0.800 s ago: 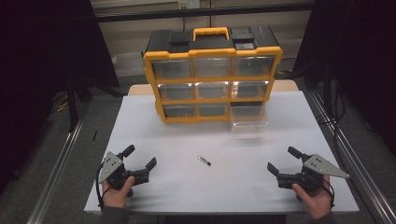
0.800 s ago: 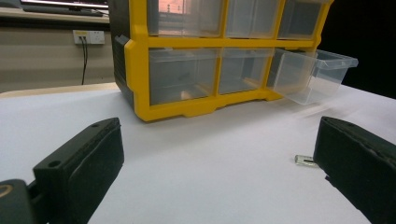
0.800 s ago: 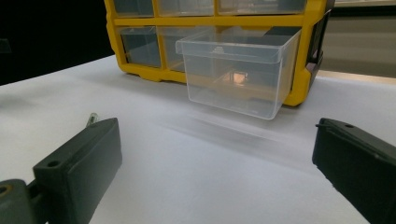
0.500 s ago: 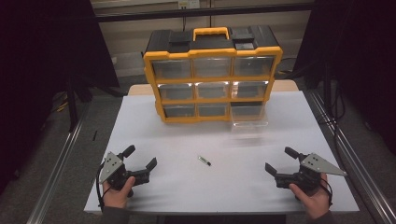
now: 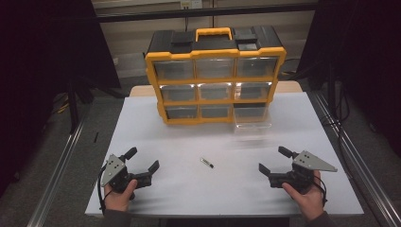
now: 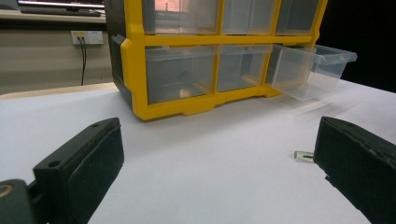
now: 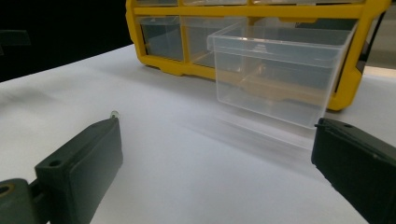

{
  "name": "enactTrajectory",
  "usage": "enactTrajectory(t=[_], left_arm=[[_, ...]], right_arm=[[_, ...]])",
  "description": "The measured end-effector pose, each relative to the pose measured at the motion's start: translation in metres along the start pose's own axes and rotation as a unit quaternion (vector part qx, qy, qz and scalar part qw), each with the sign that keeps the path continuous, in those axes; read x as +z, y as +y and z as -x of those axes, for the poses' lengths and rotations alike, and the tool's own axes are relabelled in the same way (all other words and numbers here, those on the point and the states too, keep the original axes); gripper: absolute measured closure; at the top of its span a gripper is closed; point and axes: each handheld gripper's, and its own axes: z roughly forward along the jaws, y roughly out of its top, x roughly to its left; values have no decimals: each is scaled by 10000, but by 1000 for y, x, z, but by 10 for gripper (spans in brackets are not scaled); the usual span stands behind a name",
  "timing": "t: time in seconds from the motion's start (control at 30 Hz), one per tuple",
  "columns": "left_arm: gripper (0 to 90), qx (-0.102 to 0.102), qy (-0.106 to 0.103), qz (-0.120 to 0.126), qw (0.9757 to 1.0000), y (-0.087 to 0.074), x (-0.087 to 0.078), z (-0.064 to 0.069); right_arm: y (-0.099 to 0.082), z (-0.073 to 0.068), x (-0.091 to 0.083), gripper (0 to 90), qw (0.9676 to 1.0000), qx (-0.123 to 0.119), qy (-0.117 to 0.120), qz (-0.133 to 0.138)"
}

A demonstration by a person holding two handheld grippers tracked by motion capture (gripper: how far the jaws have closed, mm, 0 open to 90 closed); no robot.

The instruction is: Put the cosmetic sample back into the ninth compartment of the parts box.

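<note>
My right gripper [image 5: 273, 161] has drifted slightly inward from its earlier spot, jaws wide and empty; my left gripper [image 5: 142, 159] hasn't budged, equally wide and empty. The small part [image 5: 206, 162] lies mid-table between them, at my right's nine o'clock. The drawer [image 5: 252, 117] stands pulled out at twelve, likely the part's destination.

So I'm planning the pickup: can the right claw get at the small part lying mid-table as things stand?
Probably yes. The right claw stands open, and bare table lies between it and the small part; the pulled-out drawer sits farther back.
</note>
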Motion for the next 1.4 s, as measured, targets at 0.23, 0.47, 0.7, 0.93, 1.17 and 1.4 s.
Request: enactTrajectory(t=[0.23,0.47,0.7,0.93,1.17,1.4], left_arm=[[19,-5,-24,-4,10000,-1,1,1],[19,-3,-3,-19,10000,-1,1,0],[20,-5,19,-7,10000,-1,0,-1],[20,29,-19,-10,10000,0,0,-1],[20,-19,-37,0,10000,0,0,-1],[20,8,-28,-12,10000,-1,0,-1]], right_arm=[[5,-6,10,15,9999,-79,114,-79],[8,-10,17,21,9996,-109,206,-135],[9,-14,23,21,9994,-93,261,-184],[14,-23,33,38,9990,-129,363,-243],[16,-30,44,34,9983,-143,461,-335],[18,-37,58,32,9971,-142,599,-453]])
